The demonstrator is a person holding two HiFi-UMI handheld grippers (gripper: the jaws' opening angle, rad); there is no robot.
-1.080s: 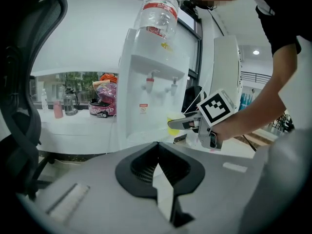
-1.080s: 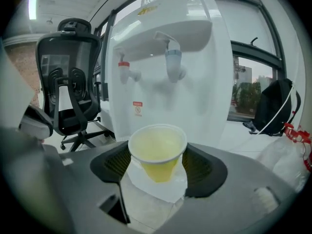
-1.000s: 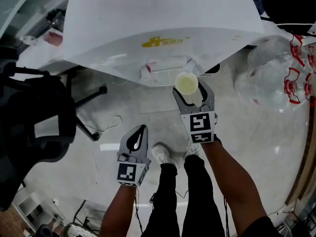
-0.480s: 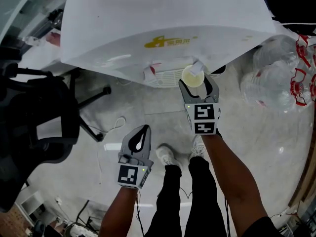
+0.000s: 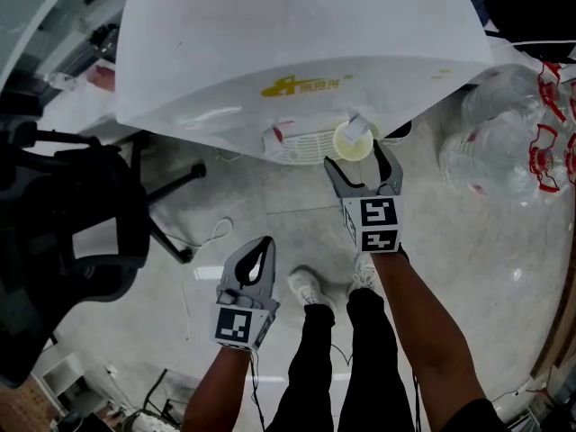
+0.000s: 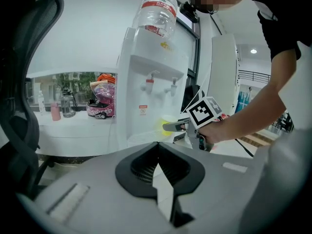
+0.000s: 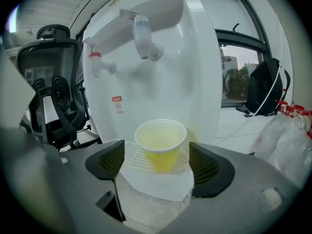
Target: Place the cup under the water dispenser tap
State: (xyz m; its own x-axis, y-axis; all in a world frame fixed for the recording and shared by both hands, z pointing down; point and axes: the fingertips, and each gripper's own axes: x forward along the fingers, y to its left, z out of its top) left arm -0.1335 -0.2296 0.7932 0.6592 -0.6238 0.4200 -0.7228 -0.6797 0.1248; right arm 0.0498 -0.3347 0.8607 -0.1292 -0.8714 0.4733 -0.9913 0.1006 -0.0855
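A yellow paper cup (image 7: 161, 145) stands upright on the white drip tray (image 7: 132, 156) of the water dispenser (image 7: 165, 77), right below the blue tap (image 7: 144, 36). My right gripper (image 7: 157, 164) is open. Its jaws have just been opening, and the cup sits between them with a gap on each side. From the head view the cup (image 5: 353, 140) shows under the dispenser's overhang (image 5: 297, 43), just ahead of the right gripper (image 5: 360, 158). My left gripper (image 5: 261, 244) hangs lower left, shut and empty. Its own view shows the jaw tips (image 6: 157, 147) together.
A red tap (image 7: 97, 62) sits left of the blue one. A black office chair (image 5: 63, 214) stands to the left. Several empty water bottles (image 5: 495, 133) lie at the right. A black backpack (image 7: 263, 89) leans by the window. The person's shoes (image 5: 306, 286) are below the grippers.
The right gripper carried the cup forward and down onto the drip tray under the tap, then its jaws spread off the cup. The left gripper stayed where it was.
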